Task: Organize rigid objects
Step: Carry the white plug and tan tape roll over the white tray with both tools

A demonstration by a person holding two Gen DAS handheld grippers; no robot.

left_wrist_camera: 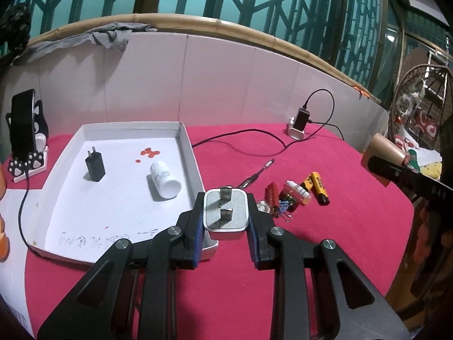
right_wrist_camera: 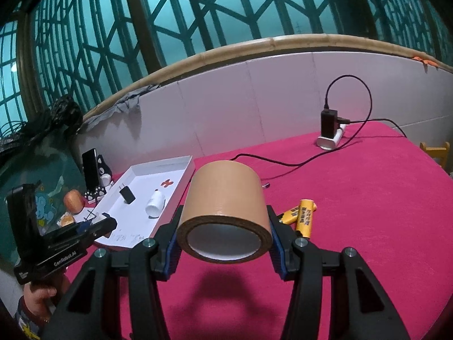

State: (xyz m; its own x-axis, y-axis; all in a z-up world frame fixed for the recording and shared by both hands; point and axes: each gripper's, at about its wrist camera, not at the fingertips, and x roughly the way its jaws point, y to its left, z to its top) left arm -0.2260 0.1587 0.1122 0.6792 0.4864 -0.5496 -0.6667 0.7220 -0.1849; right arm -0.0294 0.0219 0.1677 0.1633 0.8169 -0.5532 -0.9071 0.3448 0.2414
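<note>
White charger plug (left_wrist_camera: 226, 212): light, stiff, smooth sides, gripping flat flanks; left gripper (left_wrist_camera: 225, 221) clamping it narrow, hovering above near corner of white tray (left_wrist_camera: 188, 141). Brown tape roll (right_wrist_camera: 225, 209): light, rigid; right gripper (right_wrist_camera: 223, 226) holding its ends, tray ahead-left

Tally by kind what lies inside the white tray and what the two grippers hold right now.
In the white tray:
Black plug adapter: 1
White bottle: 1
In the left gripper:
White plug adapter: 1
In the right gripper:
Brown tape roll: 1
Total: 4
</note>
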